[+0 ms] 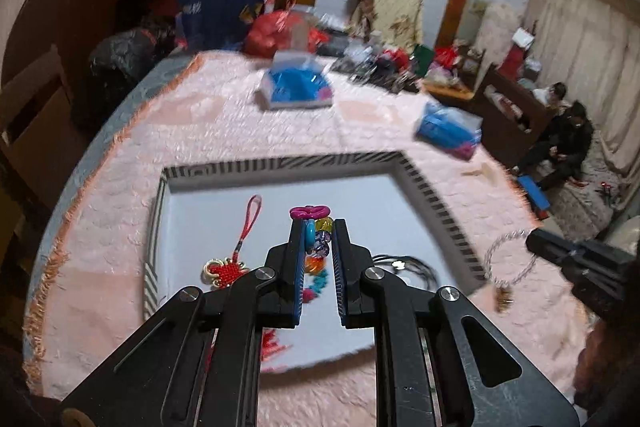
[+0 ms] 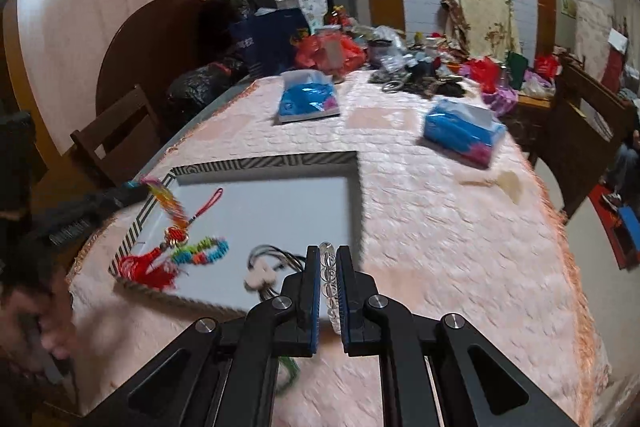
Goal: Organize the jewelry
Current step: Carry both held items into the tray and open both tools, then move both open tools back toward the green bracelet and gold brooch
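Note:
My left gripper (image 1: 319,227) is shut on a bracelet of mixed coloured beads (image 1: 310,227), held above a white tray with a striped rim (image 1: 432,203). In the tray lie a red knot charm (image 1: 228,271), a black cord necklace (image 1: 404,263) and another coloured bead bracelet (image 2: 204,251). My right gripper (image 2: 328,251) is shut on a clear bead bracelet (image 2: 329,267), over the tray's near right corner (image 2: 356,163). In the left wrist view the right gripper (image 1: 538,243) shows at the right with the clear bracelet (image 1: 508,259) hanging from it.
A pink fringed cloth (image 2: 440,227) covers the table. Two blue tissue packs (image 2: 308,99) (image 2: 460,131) lie beyond the tray, and bags and clutter (image 2: 332,51) crowd the far end. A wooden chair (image 2: 116,135) stands at the left. People (image 1: 568,131) sit at the right.

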### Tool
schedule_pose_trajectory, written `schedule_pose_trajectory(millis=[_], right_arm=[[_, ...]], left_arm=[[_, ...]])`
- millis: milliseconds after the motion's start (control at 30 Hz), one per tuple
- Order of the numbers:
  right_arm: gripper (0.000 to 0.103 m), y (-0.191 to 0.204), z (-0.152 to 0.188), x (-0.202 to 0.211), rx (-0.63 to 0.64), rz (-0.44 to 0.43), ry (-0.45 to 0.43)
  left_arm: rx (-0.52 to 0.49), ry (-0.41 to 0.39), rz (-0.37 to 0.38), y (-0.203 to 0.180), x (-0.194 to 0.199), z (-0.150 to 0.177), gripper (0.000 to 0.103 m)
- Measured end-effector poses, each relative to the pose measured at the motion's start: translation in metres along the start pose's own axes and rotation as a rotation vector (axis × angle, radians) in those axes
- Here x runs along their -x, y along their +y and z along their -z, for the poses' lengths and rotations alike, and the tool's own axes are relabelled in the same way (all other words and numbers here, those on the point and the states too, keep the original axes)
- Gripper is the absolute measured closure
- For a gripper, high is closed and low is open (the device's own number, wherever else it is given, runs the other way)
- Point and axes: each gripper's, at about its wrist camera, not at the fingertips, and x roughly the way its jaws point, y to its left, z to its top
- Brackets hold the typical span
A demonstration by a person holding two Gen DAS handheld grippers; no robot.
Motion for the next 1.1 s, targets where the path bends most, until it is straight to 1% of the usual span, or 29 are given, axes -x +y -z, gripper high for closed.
schedule_pose_trajectory(millis=[33, 167, 300, 367, 500, 567, 600, 633, 667, 733, 767, 800, 833, 867, 967, 1033, 1100], right_arm=[[0.096, 0.005, -0.004, -0.01, 0.006, -0.001, 0.013], [0.096, 0.024, -0.01, -0.043, 0.02, -0.029, 0.062], [0.096, 0.041, -0.012, -0.063, -0.003, -0.124, 0.08], [0.096, 0.041, -0.011, -0.074, -0.032, -0.141, 0.095], [0.096, 0.03, 0.001, -0.102, -0.064, -0.103, 0.17], [0.096, 0.022, 0.009, -0.108, -0.072, -0.084, 0.208], [0.096, 0.019, 0.011, -0.106, -0.071, -0.079, 0.208], [0.096, 0.015, 0.013, -0.102, -0.071, -0.081, 0.201], [0.095, 0.011, 0.016, -0.094, -0.069, -0.077, 0.186], [0.086, 0.004, 0.021, -0.076, -0.061, -0.07, 0.15], [0.081, -0.001, 0.027, -0.061, -0.051, -0.057, 0.119], [0.073, -0.005, 0.032, -0.051, -0.039, -0.037, 0.096], [0.069, -0.009, 0.039, -0.04, -0.023, -0.008, 0.066], [0.068, -0.016, 0.05, -0.027, -0.007, 0.027, 0.044], [0.068, -0.035, 0.08, -0.005, 0.021, 0.117, 0.02], [0.068, -0.05, 0.099, 0.006, 0.006, 0.173, 0.008], [0.068, -0.064, 0.113, 0.013, -0.028, 0.204, 0.013]], left_arm=[[0.006, 0.013, -0.009, 0.002, -0.007, 0.003, 0.092], [0.028, 0.083, -0.082, 0.022, -0.036, 0.025, 0.092], [0.034, 0.104, -0.124, 0.038, -0.041, 0.038, 0.092], [0.037, 0.099, -0.142, 0.044, -0.039, 0.042, 0.092], [0.035, 0.111, -0.147, 0.045, -0.041, 0.049, 0.091], [0.035, 0.116, -0.149, 0.045, -0.04, 0.052, 0.087], [0.032, 0.113, -0.151, 0.045, -0.038, 0.054, 0.086], [0.025, 0.109, -0.155, 0.044, -0.036, 0.054, 0.08], [0.017, 0.1, -0.16, 0.042, -0.032, 0.055, 0.07], [0.009, 0.075, -0.166, 0.039, -0.022, 0.058, 0.061], [0.001, 0.051, -0.159, 0.035, -0.013, 0.06, 0.061], [-0.01, 0.035, -0.147, 0.031, -0.006, 0.063, 0.061], [-0.018, 0.027, -0.139, 0.028, -0.002, 0.065, 0.061], [-0.033, 0.013, -0.124, 0.021, 0.007, 0.07, 0.061], [-0.076, 0.004, -0.065, 0.001, 0.021, 0.086, 0.061], [-0.111, 0.019, -0.026, -0.016, 0.021, 0.096, 0.061], [-0.142, 0.053, 0.007, -0.034, 0.016, 0.105, 0.06]])
